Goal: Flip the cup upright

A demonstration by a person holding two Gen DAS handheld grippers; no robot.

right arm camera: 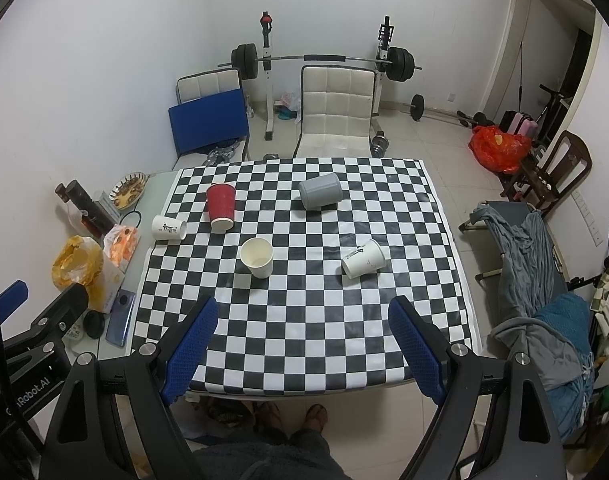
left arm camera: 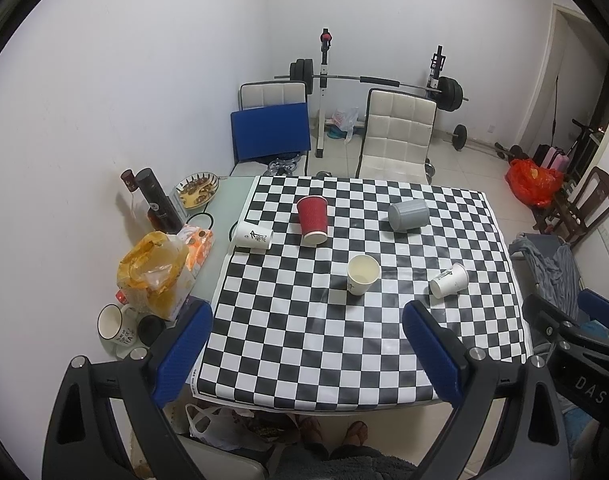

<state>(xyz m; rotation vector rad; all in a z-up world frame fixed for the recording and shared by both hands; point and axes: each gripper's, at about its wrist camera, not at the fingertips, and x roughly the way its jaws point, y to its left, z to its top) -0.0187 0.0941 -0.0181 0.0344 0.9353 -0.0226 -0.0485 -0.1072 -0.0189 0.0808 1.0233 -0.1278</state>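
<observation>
Lying on their sides on the checkered worktop (left arm camera: 288, 344): red cup (left arm camera: 312, 215) with mouth toward the camera, grey cup (left arm camera: 408, 215), two white printed cups (left arm camera: 449, 280) (left arm camera: 253, 235). One plain cup (left arm camera: 362, 274) stands upright mid-table. Both left gripper (left arm camera: 308, 354) and right gripper (right arm camera: 304, 346) hover with jaws wide apart. Only the right view shows a phone (right arm camera: 120, 318).

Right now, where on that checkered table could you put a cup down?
The near half of the checkered cloth, between the upright white cup and the table's front edge, is bare. The far half is crowded by the red cup and grey cup; the left strip holds the orange bag.
</observation>
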